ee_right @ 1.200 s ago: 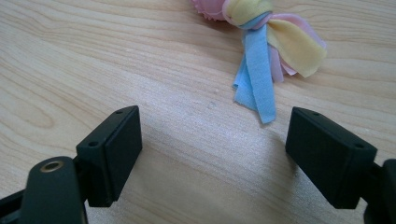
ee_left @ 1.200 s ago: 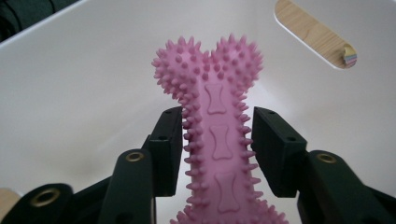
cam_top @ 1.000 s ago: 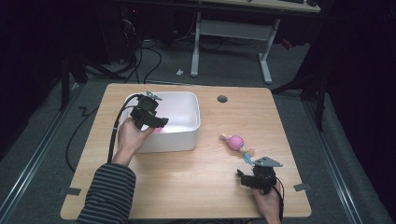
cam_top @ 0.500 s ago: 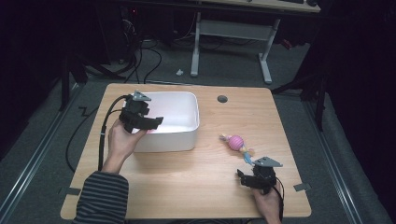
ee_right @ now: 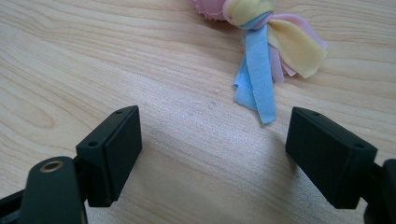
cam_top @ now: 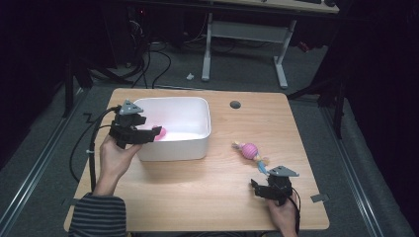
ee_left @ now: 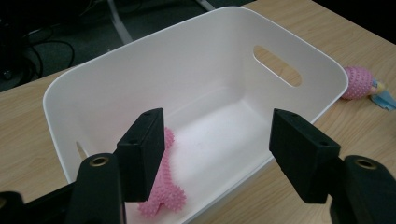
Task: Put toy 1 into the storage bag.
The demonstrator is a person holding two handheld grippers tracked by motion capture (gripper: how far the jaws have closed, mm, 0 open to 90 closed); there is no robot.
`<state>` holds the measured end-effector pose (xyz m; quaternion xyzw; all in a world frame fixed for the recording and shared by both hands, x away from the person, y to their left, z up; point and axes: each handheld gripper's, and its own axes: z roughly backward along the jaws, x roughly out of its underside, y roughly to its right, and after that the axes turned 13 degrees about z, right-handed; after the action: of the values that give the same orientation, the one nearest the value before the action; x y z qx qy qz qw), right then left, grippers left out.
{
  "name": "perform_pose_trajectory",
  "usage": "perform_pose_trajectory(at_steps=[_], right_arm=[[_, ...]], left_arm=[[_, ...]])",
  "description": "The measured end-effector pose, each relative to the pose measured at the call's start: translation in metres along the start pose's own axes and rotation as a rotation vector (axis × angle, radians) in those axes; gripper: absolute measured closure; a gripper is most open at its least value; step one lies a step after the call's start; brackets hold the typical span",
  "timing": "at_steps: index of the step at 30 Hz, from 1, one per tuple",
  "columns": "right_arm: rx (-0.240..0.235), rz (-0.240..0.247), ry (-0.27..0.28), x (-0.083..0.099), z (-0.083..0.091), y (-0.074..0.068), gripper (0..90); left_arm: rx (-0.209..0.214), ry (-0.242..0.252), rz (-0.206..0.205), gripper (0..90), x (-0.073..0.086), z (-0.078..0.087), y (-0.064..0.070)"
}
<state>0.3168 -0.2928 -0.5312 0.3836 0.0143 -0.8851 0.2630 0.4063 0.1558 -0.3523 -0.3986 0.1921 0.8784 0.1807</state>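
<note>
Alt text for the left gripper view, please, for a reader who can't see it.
The left gripper hangs open over a white bin, jaws wide apart with nothing between them. A pink spiky bone toy lies on the bin floor by one jaw; a pink ball toy sits on the wooden table outside.

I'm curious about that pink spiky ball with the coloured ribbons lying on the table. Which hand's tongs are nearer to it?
Right. The right tongs sit just short of the pink spiky rubber ball with cloth ribbons, open. The left tongs hang over the white plastic bin, across the table.
</note>
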Motion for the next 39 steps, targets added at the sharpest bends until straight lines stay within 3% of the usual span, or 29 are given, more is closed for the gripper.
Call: perform_pose_trajectory(at_steps=[5, 15, 39], right_arm=[[0.001, -0.001, 0.0, 0.0, 0.0, 0.0, 18.4], [0.002, -0.002, 0.0, 0.0, 0.0, 0.0, 18.4], [0.002, -0.002, -0.001, 0.0, 0.0, 0.0, 18.5]], left_arm=[[-0.024, 0.014, -0.016, 35.8, 0.011, 0.009, 0.001], [-0.008, 0.042, -0.006, 35.6, 0.031, 0.019, 0.002], [0.018, 0.037, 0.04, 35.2, 0.068, 0.016, 0.0]])
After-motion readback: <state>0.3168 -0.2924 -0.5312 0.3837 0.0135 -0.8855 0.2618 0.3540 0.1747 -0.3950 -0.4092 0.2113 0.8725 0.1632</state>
